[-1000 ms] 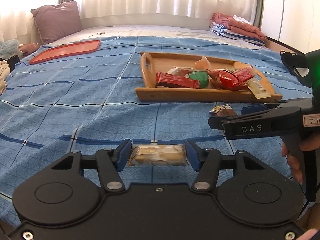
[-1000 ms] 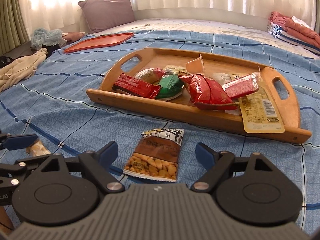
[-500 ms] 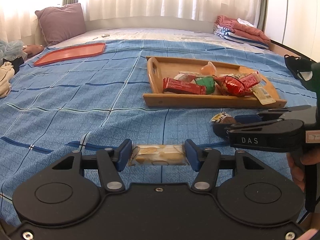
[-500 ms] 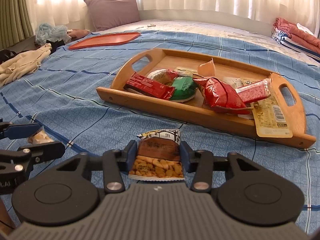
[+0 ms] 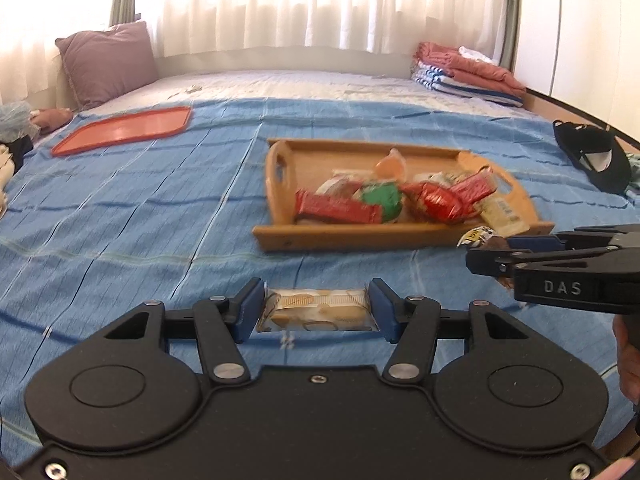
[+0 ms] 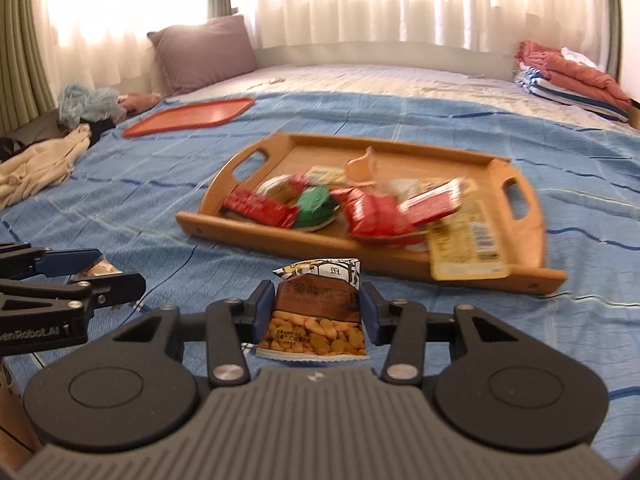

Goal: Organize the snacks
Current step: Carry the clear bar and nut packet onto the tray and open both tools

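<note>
Open blue bedspread (image 5: 120, 216) is seen left of the wooden tray (image 5: 280, 236), mid-frame. Heaped clothes (image 6: 36, 168) are shown only at the right view's left edge. The cracker packet (image 5: 316, 314) is clamped in the left gripper (image 5: 316, 312), the peanut packet (image 6: 316, 316) in the right gripper (image 6: 312, 316).

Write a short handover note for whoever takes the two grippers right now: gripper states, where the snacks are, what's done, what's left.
Left gripper: shut on a clear cracker pack, held sideways between the pads, above the blue bedspread.
Right gripper: shut on a brown nut packet, upright in its grip.
Wooden tray: sits on the bedspread ahead of both grippers and already holds a pile of snacks, among them a red bar, a green pack and a red bag.
Done: both loose packs are gripped.
Left: carry both to the tray and release them there, probably onto its bare far half.
</note>
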